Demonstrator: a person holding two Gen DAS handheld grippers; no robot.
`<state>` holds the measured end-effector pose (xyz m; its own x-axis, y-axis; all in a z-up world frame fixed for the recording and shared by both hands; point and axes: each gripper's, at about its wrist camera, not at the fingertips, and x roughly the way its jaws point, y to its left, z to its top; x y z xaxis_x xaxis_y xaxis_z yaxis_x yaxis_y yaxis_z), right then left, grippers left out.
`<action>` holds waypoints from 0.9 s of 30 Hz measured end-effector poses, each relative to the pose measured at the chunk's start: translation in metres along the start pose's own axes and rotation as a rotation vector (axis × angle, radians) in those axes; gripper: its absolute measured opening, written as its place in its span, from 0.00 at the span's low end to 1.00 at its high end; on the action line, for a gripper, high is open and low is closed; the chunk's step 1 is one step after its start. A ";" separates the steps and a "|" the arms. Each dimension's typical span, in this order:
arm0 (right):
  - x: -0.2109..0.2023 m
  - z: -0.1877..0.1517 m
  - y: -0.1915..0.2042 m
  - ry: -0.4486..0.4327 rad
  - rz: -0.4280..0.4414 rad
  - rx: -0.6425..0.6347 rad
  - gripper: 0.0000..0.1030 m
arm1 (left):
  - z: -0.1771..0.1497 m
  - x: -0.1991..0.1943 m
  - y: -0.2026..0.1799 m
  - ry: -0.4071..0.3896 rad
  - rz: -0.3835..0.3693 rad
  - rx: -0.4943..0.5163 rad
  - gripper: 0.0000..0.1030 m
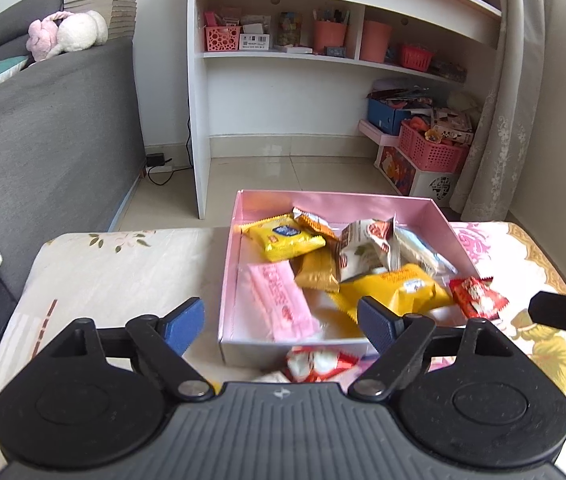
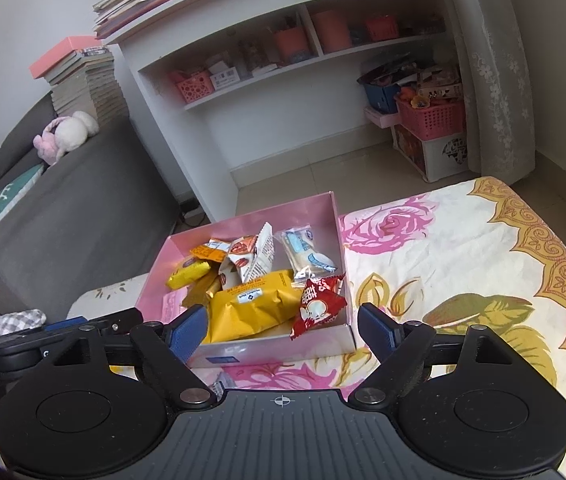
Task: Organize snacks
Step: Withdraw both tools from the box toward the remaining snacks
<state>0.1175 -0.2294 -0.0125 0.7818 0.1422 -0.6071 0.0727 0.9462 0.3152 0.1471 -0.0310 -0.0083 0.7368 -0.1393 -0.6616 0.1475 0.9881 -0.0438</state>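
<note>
While snack packets are sitting piled in the pink box, both grippers are hanging released.
L gripper & R gripper: jaws gaping, gripping nothing; red packet is leaning on box's near-right rim.

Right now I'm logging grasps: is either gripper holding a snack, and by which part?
Nothing is held: left gripper and right gripper both stand open and empty.
</note>
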 end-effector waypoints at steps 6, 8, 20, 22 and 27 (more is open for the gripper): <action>-0.011 -0.008 0.002 0.035 -0.008 -0.033 0.87 | -0.017 -0.019 0.004 0.010 0.005 0.015 0.89; -0.014 -0.012 0.004 0.046 -0.014 -0.051 0.88 | -0.024 -0.025 0.005 0.020 0.005 0.017 0.93; -0.011 -0.034 0.013 0.093 -0.045 -0.140 0.92 | -0.056 -0.042 0.016 0.053 -0.015 0.043 1.00; -0.007 -0.039 0.012 0.108 -0.055 -0.151 0.92 | -0.063 -0.043 0.019 0.046 -0.010 0.061 1.00; 0.002 -0.051 0.013 0.118 -0.076 -0.212 0.92 | -0.077 -0.042 0.026 0.060 -0.032 0.113 1.00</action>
<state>0.0881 -0.2018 -0.0467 0.7003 0.0892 -0.7083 -0.0123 0.9935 0.1129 0.0697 0.0055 -0.0395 0.6906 -0.1628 -0.7047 0.2457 0.9692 0.0169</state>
